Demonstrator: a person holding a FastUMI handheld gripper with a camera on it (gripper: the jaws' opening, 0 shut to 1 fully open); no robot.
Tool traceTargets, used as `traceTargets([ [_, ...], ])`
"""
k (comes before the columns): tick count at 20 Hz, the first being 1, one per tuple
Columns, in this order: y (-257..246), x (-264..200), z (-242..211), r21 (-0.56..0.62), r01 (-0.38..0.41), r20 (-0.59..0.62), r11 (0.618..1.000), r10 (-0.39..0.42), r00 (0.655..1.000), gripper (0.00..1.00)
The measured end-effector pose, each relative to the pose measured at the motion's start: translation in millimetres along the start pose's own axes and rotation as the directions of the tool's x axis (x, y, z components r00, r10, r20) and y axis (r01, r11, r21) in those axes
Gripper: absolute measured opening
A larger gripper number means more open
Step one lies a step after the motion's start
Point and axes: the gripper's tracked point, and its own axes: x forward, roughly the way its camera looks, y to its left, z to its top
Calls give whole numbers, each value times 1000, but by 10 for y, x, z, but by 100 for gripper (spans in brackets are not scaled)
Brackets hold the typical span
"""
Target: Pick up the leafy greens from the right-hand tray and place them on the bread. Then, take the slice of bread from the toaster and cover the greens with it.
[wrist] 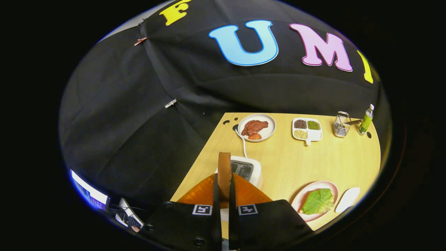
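Bread slice [224,170] clamped in tool [223,190], toaster [248,170] half-hidden

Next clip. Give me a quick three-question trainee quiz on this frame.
1. True or false: the gripper holds a bread slice on edge between its jaws.
2. Where do the greens lie? A) pink plate B) toaster C) divided tray
3. Fill in: the round plate beyond the toaster holds ____ and a tomato slice.

Key: 1 true; 2 A; 3 meat
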Motion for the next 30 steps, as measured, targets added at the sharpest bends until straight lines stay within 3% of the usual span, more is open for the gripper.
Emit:
traceTargets([
  [5,-859,-458,34,-19,121,62,993,-119,991,12],
  [11,-1738,-767,-355,35,233,28,972,-234,972,12],
  [20,-2326,-567,-1055,164,235,-12,958,-236,972,12],
  [30,-2722,-192,-1451,322,241,-78,915,-228,970,12],
])
